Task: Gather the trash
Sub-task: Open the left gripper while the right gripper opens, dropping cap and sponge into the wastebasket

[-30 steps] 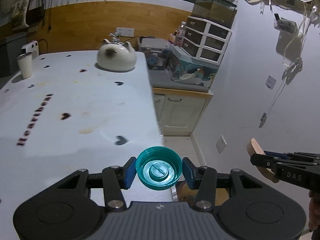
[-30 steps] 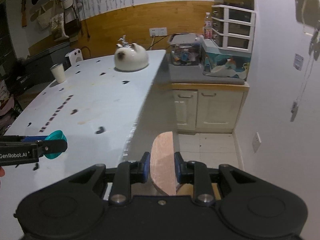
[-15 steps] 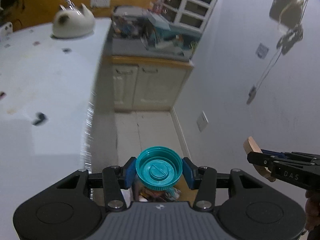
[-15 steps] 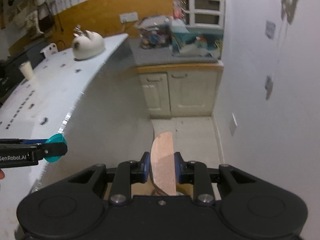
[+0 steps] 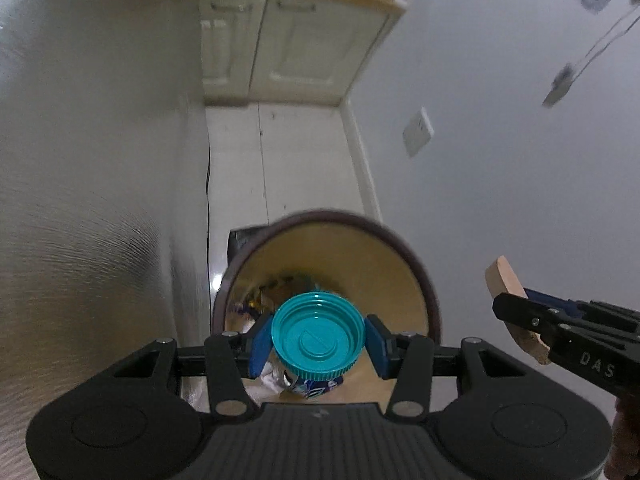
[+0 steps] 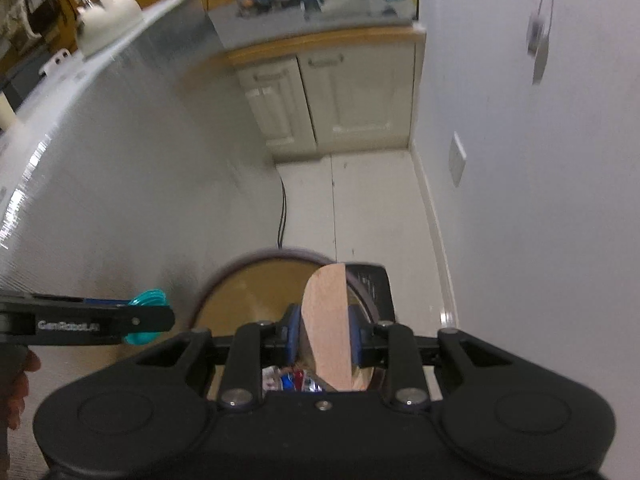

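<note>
- The view from both wrists has swung from the white tabletop with its heart print, seen a second ago, down to the floor; the round brown-rimmed waste bin with a tan inside (image 5: 400, 264) now fills the lower middle of both pictures, so the carry looks nearly over and dropping the two pieces seems the step in hand.
- The white-draped side of the table (image 5: 92, 184) rises close on the left of the bin and the pale grey wall (image 5: 500, 140) close on the right; the strip of light floor tiles (image 5: 288, 152) between them is narrow, running back to the cream cabinet doors (image 5: 288, 36), so sideways room is slight and the free way is straight down.
- The bin's rim is the edge to clear; wrappers already lie at its bottom.
- The left gripper (image 5: 318, 340) has stayed clamped on the teal ribbed plastic bottle cap (image 5: 318, 338), held open side toward the camera, over the bin's mouth.
- The right gripper (image 6: 325, 338) has kept its narrow hold on the thin pinkish-tan slice with a rounded end (image 6: 328, 320); in the right wrist view it sits above the bin's far right rim, so it may want a nudge inward before release.
</note>
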Demonstrator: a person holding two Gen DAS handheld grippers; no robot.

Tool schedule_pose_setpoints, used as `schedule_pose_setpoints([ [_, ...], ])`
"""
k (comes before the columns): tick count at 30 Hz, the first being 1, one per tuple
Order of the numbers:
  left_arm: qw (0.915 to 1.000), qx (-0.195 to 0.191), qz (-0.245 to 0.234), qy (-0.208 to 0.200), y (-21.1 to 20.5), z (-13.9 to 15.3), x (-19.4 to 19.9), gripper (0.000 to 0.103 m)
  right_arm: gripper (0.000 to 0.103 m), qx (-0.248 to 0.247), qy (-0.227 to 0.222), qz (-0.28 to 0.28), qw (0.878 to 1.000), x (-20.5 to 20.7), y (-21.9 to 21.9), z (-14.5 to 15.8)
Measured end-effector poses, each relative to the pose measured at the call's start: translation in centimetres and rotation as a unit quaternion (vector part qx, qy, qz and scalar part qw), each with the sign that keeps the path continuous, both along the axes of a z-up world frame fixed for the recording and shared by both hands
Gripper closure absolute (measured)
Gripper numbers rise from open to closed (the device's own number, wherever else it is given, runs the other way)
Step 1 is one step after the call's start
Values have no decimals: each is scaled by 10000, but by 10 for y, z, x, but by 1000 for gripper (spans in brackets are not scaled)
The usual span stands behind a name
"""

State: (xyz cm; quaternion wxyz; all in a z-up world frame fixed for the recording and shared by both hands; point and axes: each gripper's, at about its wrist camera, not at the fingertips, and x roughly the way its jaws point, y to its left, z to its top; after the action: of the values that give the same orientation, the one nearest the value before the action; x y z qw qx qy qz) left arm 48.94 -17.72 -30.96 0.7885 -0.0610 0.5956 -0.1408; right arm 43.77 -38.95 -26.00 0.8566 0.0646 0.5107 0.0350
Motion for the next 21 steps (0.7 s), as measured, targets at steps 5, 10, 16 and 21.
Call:
schedule_pose_setpoints([
  [5, 9994, 177, -182, 221, -8, -37, 8, 53, 77, 201, 309, 30, 9993, 11, -4, -41],
  [10, 9987, 245, -238, 375, -8, -60, 15, 53, 77, 436, 514, 173, 9976, 24, -1, -70],
  [16, 9986, 91, -40, 512, 1, -63, 17, 33, 73, 962, 622, 217, 9932, 37, 4, -93],
  [21, 9987, 136, -47, 482, 3, -62, 15, 27, 65, 1202, 742, 78, 9899, 42, 6, -102],
])
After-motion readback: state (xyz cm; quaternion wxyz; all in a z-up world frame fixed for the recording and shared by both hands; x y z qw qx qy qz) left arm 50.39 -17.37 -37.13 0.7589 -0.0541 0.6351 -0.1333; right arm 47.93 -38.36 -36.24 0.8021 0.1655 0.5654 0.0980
